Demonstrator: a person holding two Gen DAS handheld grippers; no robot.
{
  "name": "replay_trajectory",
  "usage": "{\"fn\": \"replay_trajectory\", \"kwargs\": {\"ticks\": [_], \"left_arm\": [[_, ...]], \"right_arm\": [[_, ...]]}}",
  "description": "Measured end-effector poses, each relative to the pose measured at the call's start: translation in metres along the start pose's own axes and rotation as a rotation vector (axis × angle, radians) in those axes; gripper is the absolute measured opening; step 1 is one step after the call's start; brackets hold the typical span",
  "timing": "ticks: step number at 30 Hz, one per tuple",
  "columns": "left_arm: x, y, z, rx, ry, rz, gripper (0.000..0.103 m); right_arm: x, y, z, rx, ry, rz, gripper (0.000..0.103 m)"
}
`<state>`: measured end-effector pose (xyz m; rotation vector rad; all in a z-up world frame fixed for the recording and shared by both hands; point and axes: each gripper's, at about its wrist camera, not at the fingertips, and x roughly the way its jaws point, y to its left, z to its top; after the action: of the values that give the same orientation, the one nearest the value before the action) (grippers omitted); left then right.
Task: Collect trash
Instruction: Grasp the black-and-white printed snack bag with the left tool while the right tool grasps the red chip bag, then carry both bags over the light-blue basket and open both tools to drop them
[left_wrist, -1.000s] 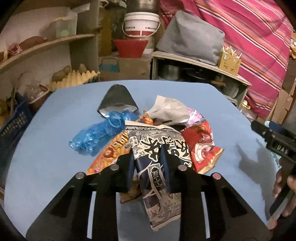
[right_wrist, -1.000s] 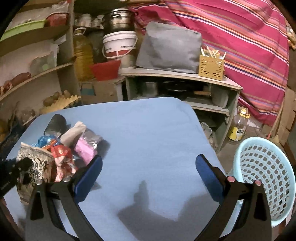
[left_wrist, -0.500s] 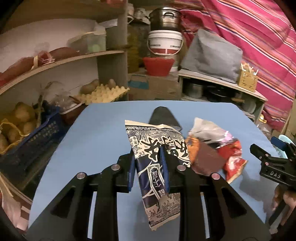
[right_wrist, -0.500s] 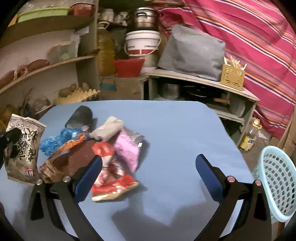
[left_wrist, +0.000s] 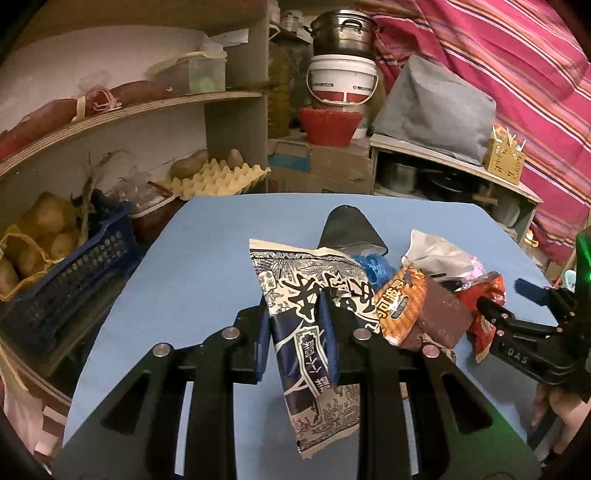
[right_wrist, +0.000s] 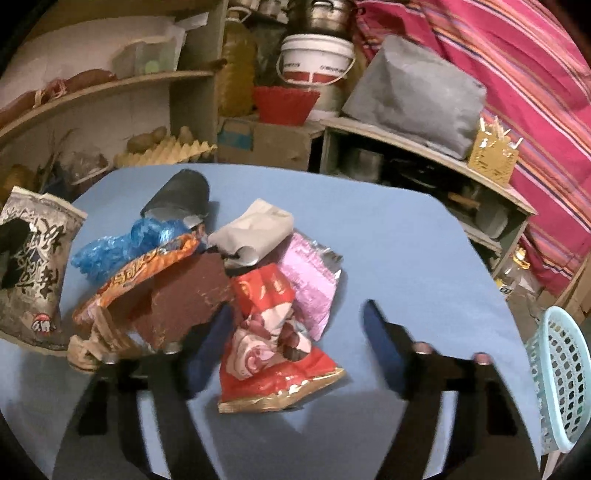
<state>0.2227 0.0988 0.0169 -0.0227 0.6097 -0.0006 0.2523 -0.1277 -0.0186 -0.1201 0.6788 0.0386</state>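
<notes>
My left gripper (left_wrist: 295, 332) is shut on a blue-and-white patterned snack bag (left_wrist: 310, 302), lifted off the blue table (left_wrist: 192, 258); the same bag (right_wrist: 33, 266) hangs at the left of the right wrist view. A pile of trash lies on the table: a red wrapper (right_wrist: 273, 339), a pink foil wrapper (right_wrist: 314, 277), an orange wrapper (right_wrist: 147, 269), a brown piece (right_wrist: 184, 295), a blue plastic bag (right_wrist: 125, 243), a grey pouch (right_wrist: 255, 229) and a black cup (right_wrist: 181, 195). My right gripper (right_wrist: 295, 339) straddles the red wrapper, its jaws closing, pads not pressing on it.
A pale blue perforated basket (right_wrist: 561, 384) stands off the table's right edge. Shelves with potatoes, an egg tray (left_wrist: 218, 181) and a blue crate (left_wrist: 66, 273) lie left. A low shelf with pots, a white bucket (left_wrist: 343, 81) and striped cloth stand behind.
The left gripper carried the patterned bag up and to the left, off the pile. The right gripper swung left over the pile, reached the red wrapper, and its jaws narrowed.
</notes>
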Motion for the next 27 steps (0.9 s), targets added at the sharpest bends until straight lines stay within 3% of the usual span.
{"fn": "replay_trajectory", "kwargs": {"ticks": [2,4,6,7,20,27], "left_arm": [[0.0,-0.005,0.001,0.007,0.0,0.003,0.023],[-0.001,-0.008,0.001,0.008,0.001,0.002,0.023],[0.0,-0.011,0.001,0.009,0.002,0.001,0.023],[0.001,-0.013,0.001,0.011,0.002,0.002,0.023],[-0.007,-0.037,0.008,0.017,-0.032,-0.021,0.023],[-0.028,-0.074,0.02,0.049,-0.093,-0.052,0.023]], "right_arm": [[0.0,0.0,-0.001,-0.006,0.001,0.022,0.045],[-0.003,-0.003,0.0,-0.004,-0.006,0.038,0.035],[-0.007,-0.006,-0.001,0.004,-0.015,0.047,0.032],[-0.009,-0.011,-0.001,0.012,-0.02,0.055,0.022],[-0.041,-0.091,0.001,0.114,-0.099,0.009,0.019],[-0.054,-0.149,-0.001,0.183,-0.13,-0.042,0.019]]}}
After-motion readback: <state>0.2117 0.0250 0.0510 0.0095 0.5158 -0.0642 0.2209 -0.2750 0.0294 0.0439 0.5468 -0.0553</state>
